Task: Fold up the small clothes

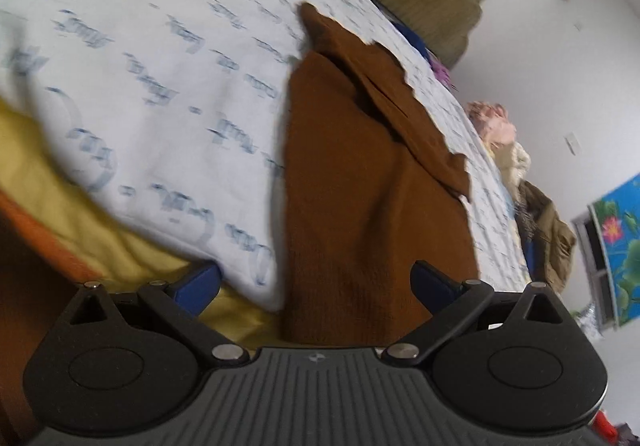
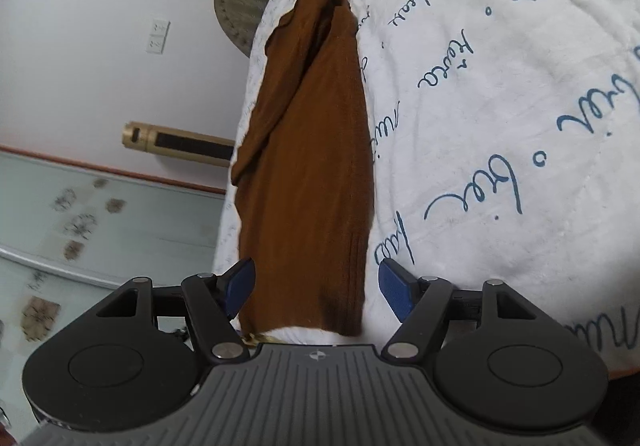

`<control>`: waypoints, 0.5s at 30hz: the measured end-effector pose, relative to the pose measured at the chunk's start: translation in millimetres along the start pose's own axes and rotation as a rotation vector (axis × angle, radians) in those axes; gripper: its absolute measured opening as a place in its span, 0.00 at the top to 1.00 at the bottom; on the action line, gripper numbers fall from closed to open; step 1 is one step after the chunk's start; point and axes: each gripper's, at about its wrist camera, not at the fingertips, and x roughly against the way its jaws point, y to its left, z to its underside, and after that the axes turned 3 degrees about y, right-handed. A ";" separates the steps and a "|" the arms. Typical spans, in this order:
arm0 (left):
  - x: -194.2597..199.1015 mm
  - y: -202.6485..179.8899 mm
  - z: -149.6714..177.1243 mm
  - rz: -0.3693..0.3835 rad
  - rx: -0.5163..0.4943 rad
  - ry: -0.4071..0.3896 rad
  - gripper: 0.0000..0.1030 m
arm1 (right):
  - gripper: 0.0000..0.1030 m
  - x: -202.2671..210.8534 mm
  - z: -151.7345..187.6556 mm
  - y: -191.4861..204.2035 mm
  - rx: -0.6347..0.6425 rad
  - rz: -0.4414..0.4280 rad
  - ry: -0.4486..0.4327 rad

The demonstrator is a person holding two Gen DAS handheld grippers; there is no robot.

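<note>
Brown garment [image 2: 308, 149]: folded lengthwise on lettered blanket [image 2: 500, 93].
Left gripper [image 1: 316, 282], right gripper [image 2: 316, 286]: jaws apart, nothing gripped; next, probably pinch the near end for a crosswise fold.

A small brown knit garment [image 1: 360, 173] lies stretched out long and narrow on the white bedcover [image 1: 160, 85] printed with blue handwriting. It is folded lengthwise, one layer lapped over the other, with a loose flap and a wavy edge along one side. Its far end tapers to a bunched point; its near end shows ribbing.
</note>
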 end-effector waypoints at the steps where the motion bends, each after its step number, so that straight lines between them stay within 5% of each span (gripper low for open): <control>1: -2.4 -2.9 -1.0 0.018 -0.005 0.009 0.01 | 0.35 0.0 -0.4 -0.7 -0.003 -0.009 -0.006; 7: 19.3 -28.4 9.2 0.072 -0.080 0.029 0.01 | 0.33 -1.0 1.5 5.1 0.031 -0.014 -0.006; 11: 54.3 -53.6 18.7 -0.001 -0.217 -0.007 0.01 | 0.33 -2.3 1.1 6.9 0.051 0.002 -0.004; 15: 48.3 -54.1 2.2 -0.011 -0.210 -0.026 0.01 | 0.33 -5.8 0.0 6.2 0.053 -0.013 -0.011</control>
